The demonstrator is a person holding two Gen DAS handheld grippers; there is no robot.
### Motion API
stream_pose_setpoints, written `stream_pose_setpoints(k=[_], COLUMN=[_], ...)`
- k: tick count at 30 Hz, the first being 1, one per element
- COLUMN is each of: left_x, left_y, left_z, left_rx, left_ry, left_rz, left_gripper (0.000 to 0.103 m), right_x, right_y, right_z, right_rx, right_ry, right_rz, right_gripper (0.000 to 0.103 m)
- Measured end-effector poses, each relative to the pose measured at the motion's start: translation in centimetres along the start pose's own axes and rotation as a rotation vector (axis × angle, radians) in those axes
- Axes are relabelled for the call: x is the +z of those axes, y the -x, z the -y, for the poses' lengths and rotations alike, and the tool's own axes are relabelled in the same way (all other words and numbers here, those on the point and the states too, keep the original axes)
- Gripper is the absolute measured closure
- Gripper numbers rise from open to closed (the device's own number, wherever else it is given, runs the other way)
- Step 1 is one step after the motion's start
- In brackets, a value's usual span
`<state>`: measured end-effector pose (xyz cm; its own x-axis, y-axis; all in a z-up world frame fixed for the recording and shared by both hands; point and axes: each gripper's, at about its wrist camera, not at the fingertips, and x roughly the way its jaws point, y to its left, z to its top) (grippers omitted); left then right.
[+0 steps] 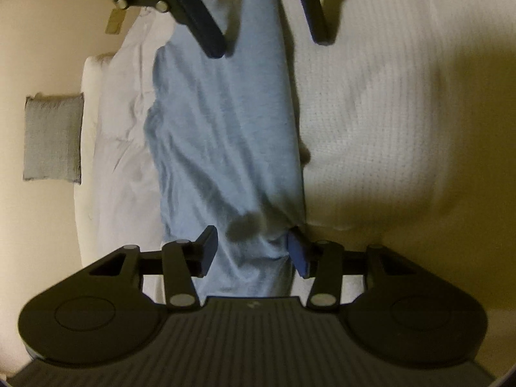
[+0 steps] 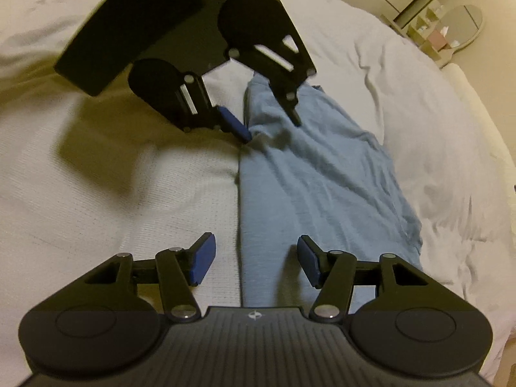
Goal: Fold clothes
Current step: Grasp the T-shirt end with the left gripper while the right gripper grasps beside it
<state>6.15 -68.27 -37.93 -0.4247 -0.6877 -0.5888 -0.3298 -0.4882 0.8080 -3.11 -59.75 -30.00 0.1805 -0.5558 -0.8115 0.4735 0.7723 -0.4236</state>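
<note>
On white bedding (image 2: 387, 80), light blue garment (image 2: 306, 177) folded into long narrow strip, one straight edge alongside textured white cover (image 1: 387, 113). Left gripper (image 1: 254, 251) low over one end of strip, jaws apart, cloth between blue pads (image 1: 298, 254), no clear squeeze. Right gripper (image 2: 254, 258) at opposite end, jaws apart, straddling straight edge, nothing pinched. Grey cloth (image 1: 53, 137) well apart on pale floor. Small mirror (image 2: 464, 22) beyond bed.

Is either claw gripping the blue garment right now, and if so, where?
Neither. Both the left claw and right claw stand open over opposite ends of the folded blue garment, pads not pressing on it.
</note>
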Motion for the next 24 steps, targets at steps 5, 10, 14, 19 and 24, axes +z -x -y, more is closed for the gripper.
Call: stream_pose_setpoints(k=[5, 10, 14, 19, 24], left_x=[-2.3, -2.9, -0.5, -0.8, -2.5], left_y=[1.1, 1.5, -1.0, -2.3, -2.0], left_z=[0.4, 1.2, 0.4, 0.3, -0.2], left_rx=[-0.04, -0.056, -0.009, 0.037, 0.036], left_ry=[-0.02, -0.035, -0.037, 0.015, 0.068], left_rz=[-0.01, -0.013, 0.028, -0.003, -0.077], left_gripper=[0.059, 0.059, 0.051, 0.051, 0.065], right_x=[0.7, -0.2, 0.0, 0.7, -0.2], right_y=[-0.7, -0.5, 0.0, -1.2, -1.8], right_z=[0.3, 1.2, 1.0, -0.1, 0.4], right_rx=[0.008, -0.005, -0.02, -0.032, -0.086], right_ry=[-0.016, -0.043, -0.049, -0.014, 0.025], right_rz=[-0.007, -0.022, -0.004, 0.001, -0.038], right_gripper=[0.046, 0.044, 0.042, 0.042, 0.044])
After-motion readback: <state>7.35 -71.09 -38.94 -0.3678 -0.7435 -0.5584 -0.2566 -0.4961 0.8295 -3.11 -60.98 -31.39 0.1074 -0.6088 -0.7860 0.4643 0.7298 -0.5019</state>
